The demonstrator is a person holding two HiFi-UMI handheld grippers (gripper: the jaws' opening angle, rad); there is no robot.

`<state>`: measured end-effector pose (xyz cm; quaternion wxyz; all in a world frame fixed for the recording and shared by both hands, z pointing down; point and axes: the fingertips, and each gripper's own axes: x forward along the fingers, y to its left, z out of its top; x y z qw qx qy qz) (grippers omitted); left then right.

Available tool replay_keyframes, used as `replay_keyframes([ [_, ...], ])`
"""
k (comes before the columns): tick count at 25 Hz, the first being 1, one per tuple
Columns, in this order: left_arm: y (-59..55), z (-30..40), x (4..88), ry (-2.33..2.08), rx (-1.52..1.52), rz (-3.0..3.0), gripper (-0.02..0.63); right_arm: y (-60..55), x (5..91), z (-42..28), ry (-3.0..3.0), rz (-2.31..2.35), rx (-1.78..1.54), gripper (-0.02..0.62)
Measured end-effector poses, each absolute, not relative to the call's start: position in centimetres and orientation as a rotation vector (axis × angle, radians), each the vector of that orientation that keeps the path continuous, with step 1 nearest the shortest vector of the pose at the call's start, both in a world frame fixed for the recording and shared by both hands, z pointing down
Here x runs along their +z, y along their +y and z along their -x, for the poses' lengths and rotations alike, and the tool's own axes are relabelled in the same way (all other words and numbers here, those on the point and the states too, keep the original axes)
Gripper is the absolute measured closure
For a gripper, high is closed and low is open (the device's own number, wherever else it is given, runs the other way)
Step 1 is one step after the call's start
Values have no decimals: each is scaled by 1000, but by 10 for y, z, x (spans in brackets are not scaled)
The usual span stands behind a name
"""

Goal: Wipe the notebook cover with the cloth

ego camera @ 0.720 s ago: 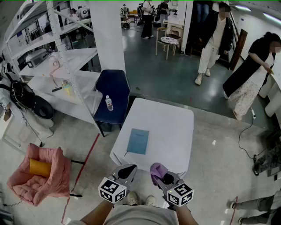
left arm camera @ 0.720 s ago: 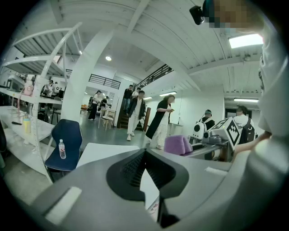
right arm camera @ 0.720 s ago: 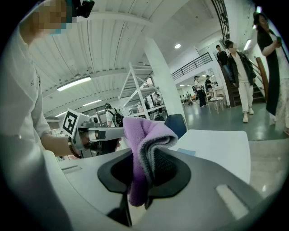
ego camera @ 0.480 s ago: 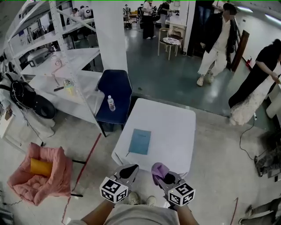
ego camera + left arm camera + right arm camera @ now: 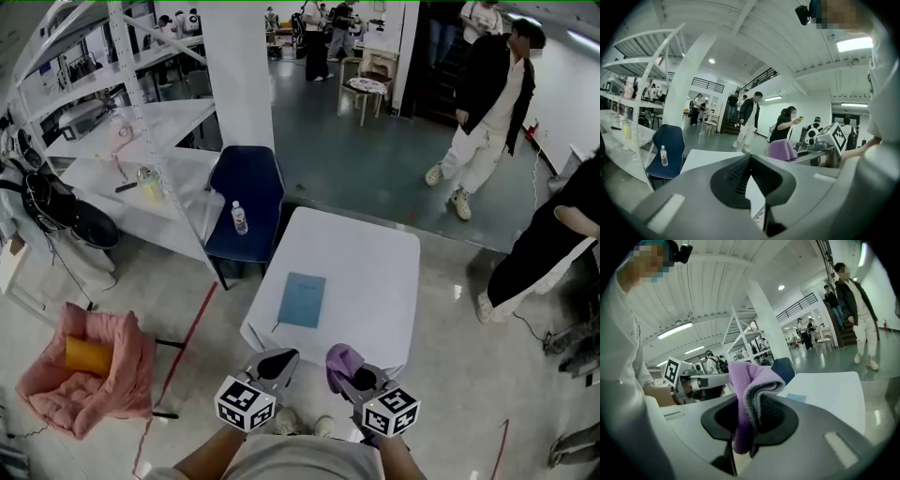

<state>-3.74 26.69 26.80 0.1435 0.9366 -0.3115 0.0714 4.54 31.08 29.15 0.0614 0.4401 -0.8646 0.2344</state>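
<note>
The passer-by in white trousers point(image 5: 487, 103) has stepped right; my right gripper point(image 5: 349, 368) clamps the purple cloth point(image 5: 339, 357), my left gripper point(image 5: 277, 362) sits closed, empty.

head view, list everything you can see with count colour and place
table: 1, white, centre
notebook: 1, blue, on the table's near left part
chair: 1, dark blue, at the table's far left corner
bottle: 1, clear, on the chair seat
cushioned seat: 1, pink, floor at left
roll: 1, yellow, on the cushioned seat
shelving rack: 1, white, far left
standing person: 1, black jacket, white trousers, far right
second person: 1, black clothes, right edge
cloth: 1, purple, in the right gripper's jaws
left gripper: 1, grey, bottom centre, jaws together, empty
right gripper: 1, grey, beside it, jaws shut on the cloth
</note>
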Motion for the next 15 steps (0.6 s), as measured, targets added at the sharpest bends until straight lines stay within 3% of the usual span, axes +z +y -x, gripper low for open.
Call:
replay_keyframes([
  [15, 269, 83, 267, -886, 201, -2698, 606, 305, 284, -13, -2598, -1389, 684, 489],
])
